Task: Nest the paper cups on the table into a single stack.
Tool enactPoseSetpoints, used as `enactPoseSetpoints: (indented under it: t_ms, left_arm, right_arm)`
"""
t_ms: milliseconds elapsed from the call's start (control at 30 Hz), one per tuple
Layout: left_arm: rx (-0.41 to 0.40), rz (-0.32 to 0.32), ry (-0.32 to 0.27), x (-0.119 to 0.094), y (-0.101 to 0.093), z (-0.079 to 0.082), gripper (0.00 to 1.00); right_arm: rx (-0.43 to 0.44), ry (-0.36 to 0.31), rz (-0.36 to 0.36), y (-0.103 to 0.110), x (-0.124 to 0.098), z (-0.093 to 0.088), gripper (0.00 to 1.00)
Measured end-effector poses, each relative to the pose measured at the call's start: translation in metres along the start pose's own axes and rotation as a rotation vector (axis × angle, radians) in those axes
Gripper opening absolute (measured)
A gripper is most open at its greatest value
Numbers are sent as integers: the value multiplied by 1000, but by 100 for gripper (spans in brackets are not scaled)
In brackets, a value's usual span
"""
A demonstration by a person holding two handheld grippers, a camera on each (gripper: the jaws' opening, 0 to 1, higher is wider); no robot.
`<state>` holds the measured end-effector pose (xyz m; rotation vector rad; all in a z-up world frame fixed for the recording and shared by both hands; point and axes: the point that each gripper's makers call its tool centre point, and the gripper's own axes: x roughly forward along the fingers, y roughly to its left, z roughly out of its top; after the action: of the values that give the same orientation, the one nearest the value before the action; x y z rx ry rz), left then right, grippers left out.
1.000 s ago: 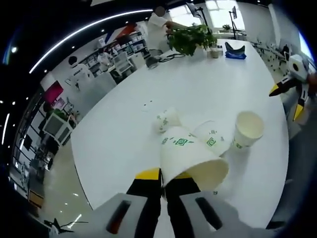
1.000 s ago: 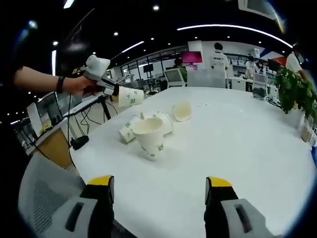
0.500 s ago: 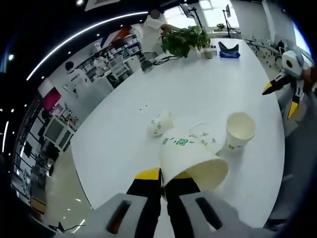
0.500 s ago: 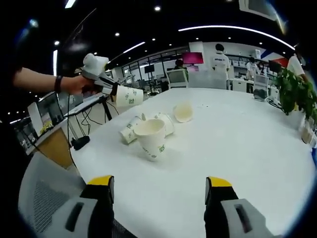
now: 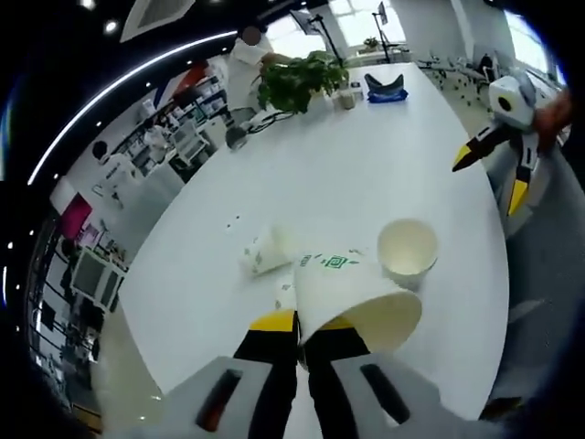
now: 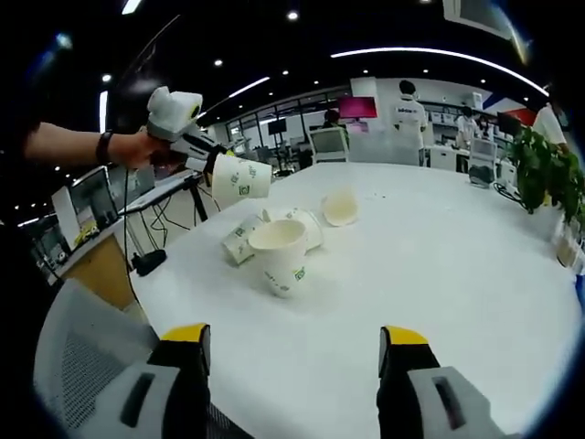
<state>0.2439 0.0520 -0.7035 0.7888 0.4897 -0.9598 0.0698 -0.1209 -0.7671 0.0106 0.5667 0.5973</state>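
Note:
My left gripper (image 5: 303, 323) is shut on the wall of a white paper cup (image 5: 352, 297) with green print, held on its side in the air. In the right gripper view that held cup (image 6: 240, 177) hangs above and left of an upright paper cup (image 6: 281, 255), with the left gripper (image 6: 203, 149) behind it. The upright cup (image 5: 407, 248) stands just beyond the held one. Three more cups lie on their sides: one (image 6: 239, 240) at the left, one (image 6: 307, 225) behind the upright cup, one (image 6: 340, 207) farther back. My right gripper (image 6: 294, 336) is open and holds nothing, well short of the cups.
The white table (image 6: 439, 274) stretches far right and back. A potted plant (image 5: 292, 79) and a blue object (image 5: 385, 89) stand at its far end. A grey chair back (image 6: 82, 361) is at the table's near left edge. People stand at desks in the background.
My left gripper has carried its cup rightward and closer to the upright cup. The right gripper has stayed where it was, open.

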Motion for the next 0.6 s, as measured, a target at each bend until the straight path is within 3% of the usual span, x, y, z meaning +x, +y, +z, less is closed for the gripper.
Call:
enactPoseSetpoints:
  t_ms: [400, 600]
  left_arm:
    - [54, -88, -17, 7, -34, 27, 0]
    - [82, -135, -20, 12, -50, 33, 0]
  right_arm:
    - [-8, -1, -2, 1, 0, 0, 76]
    - [-7, 3, -1, 0, 1, -1, 76]
